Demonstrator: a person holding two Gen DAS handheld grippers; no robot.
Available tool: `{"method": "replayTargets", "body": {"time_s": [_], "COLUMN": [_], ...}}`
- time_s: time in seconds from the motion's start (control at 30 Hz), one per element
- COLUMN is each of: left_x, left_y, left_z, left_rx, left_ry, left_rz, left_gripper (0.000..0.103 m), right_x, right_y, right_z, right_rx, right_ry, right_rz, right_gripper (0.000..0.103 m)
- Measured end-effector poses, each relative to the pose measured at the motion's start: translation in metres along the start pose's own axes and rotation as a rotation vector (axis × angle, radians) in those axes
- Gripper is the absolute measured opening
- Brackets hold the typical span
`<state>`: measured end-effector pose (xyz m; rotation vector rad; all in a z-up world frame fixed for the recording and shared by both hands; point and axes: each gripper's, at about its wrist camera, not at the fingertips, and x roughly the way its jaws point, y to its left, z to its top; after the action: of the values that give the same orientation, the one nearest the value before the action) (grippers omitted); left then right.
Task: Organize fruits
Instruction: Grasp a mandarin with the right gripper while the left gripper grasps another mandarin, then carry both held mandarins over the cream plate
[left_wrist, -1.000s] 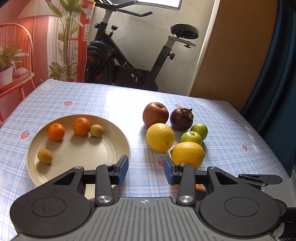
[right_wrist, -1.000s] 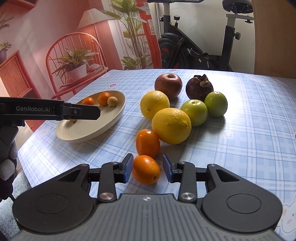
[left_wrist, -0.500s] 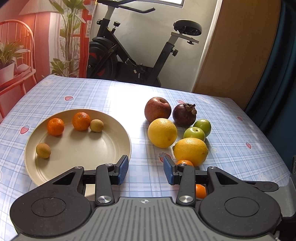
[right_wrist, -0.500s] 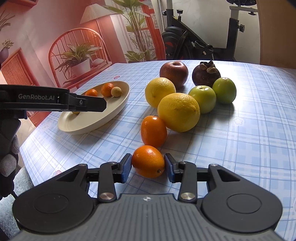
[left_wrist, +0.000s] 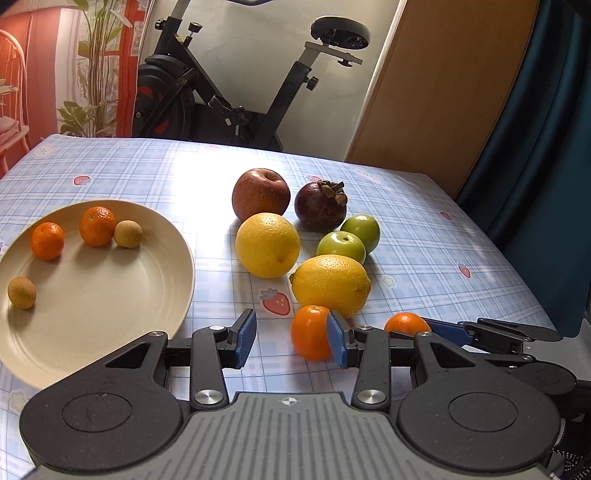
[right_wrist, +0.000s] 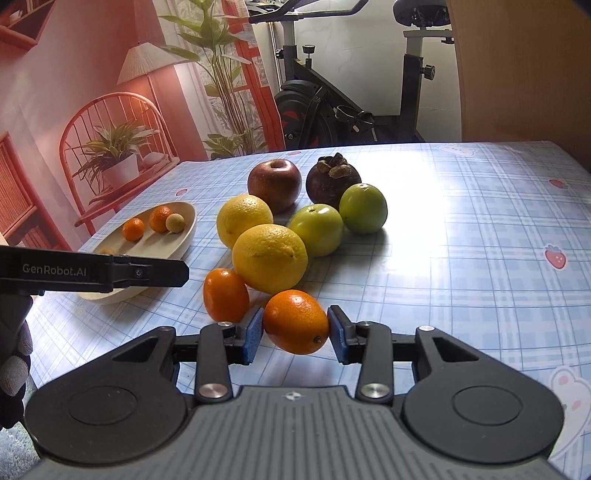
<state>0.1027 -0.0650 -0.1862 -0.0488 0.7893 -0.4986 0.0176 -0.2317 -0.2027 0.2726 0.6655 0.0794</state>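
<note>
My right gripper (right_wrist: 295, 332) is open around a small orange (right_wrist: 295, 321) that rests on the tablecloth, with its blue pads close against both sides. That orange (left_wrist: 406, 323) also shows in the left wrist view, beside the right gripper's fingers (left_wrist: 480, 330). My left gripper (left_wrist: 291, 341) is open. A second small orange (left_wrist: 308, 332) lies just ahead of the left gripper's right pad and is not held. The beige plate (left_wrist: 184, 266) at the left holds two mandarins (left_wrist: 96, 226) and two small brown fruits (left_wrist: 127, 233).
Behind the small oranges lie two yellow citrus fruits (left_wrist: 330, 284), two green apples (left_wrist: 341, 247), a red apple (left_wrist: 260, 194) and a dark mangosteen (left_wrist: 320, 206). The table's right edge is near. An exercise bike (left_wrist: 236, 92) stands beyond the table. A gloved hand (right_wrist: 13, 354) shows at the left.
The right gripper has slid forward, so the small orange now sits between its pads. The left gripper has moved right and lower, bringing the other small orange up to its right pad.
</note>
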Motion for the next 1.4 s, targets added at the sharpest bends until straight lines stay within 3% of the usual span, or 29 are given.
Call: {"method": "replayTargets", "body": {"time_s": [0.57, 0.63, 1.2, 1.4], "left_x": [0.04, 0.042, 0.009, -0.014], "left_y": [-0.018, -0.016, -0.013, 0.0], "left_z": [-0.006, -0.008, -0.006, 0.006], "left_rx": [0.04, 0.027, 0.047, 0.028], "left_ry": [0.065, 0.07, 0.0, -0.045], "left_rz": [-0.034, -0.031, 0.007, 0.041], "left_gripper": [0.044, 0.038, 0.037, 0.037], "right_x": [-0.008, -0.007, -0.008, -0.003], "right_y": [-0.019, -0.02, -0.013, 0.003], "right_z": [-0.001, -0.001, 0.002, 0.028], "right_rx": [0.045, 0.047, 0.054, 0.039], "right_ry": [-0.027, -0.024, -0.014, -0.034], "right_rz": [-0.031, -0.033, -0.019, 0.045], "right_gripper": [0.041, 0.041, 0.041, 0.041]}}
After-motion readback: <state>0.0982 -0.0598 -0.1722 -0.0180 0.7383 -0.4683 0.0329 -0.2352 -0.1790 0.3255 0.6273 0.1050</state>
